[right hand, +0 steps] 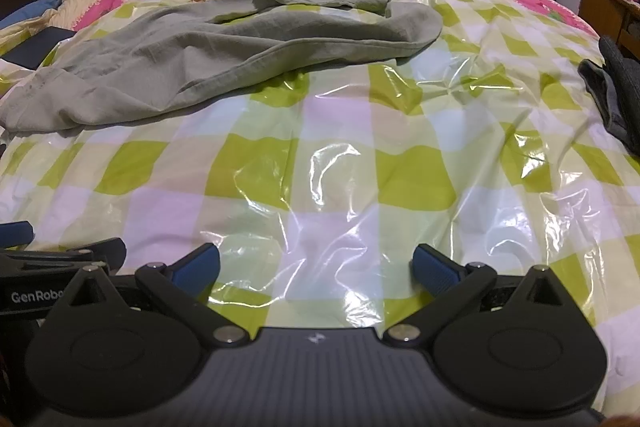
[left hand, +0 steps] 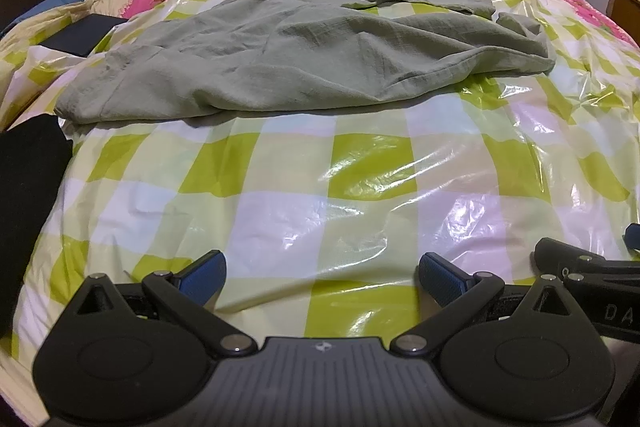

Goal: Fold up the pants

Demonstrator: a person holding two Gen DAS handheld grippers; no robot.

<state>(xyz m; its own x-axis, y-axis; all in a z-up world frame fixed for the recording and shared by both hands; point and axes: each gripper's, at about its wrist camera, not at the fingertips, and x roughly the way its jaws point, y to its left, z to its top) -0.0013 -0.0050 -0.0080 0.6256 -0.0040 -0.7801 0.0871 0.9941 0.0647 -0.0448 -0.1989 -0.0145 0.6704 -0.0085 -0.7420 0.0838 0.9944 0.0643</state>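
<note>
A: We start at the far left of the bed. A flat dark object [left hand: 82,35] lies on the checked plastic sheet [left hand: 288,187], just beside the waist end of the pants [left hand: 288,47].

B: And the pants themselves?

A: They are sage green and rumpled, lying unfolded on the sheet, well ahead of us. Their long axis runs across our view, from the wide waist end at the near left to the leg ends at the far right, slanting away from us. One leg is doubled back on itself at the far edge.

B: Where are our tongs?

A: Both hang low over the near, bare part of the sheet, side by side. The left tongs [left hand: 322,277] are spread wide and grasp nothing. The right tongs [right hand: 316,269] are likewise released, with only plastic between their blue pads [right hand: 434,269].

B: Which hand is nearer?

A: We judge the left is nearer the waist end, and the right nearer the leg ends. Neither touches the cloth, so folding has not yet begun, and each must first reach forward.

B: What does one view show that the other lacks?

A: The left wrist view shows a black mass [left hand: 28,187] at the left edge, just beside the waist; we cannot tell what it is. The right wrist view shows the pants [right hand: 224,39] shifted leftward, the doubled-back leg more plainly, and a dark grey garment [right hand: 614,95] at the right edge, well apart from them.
</note>
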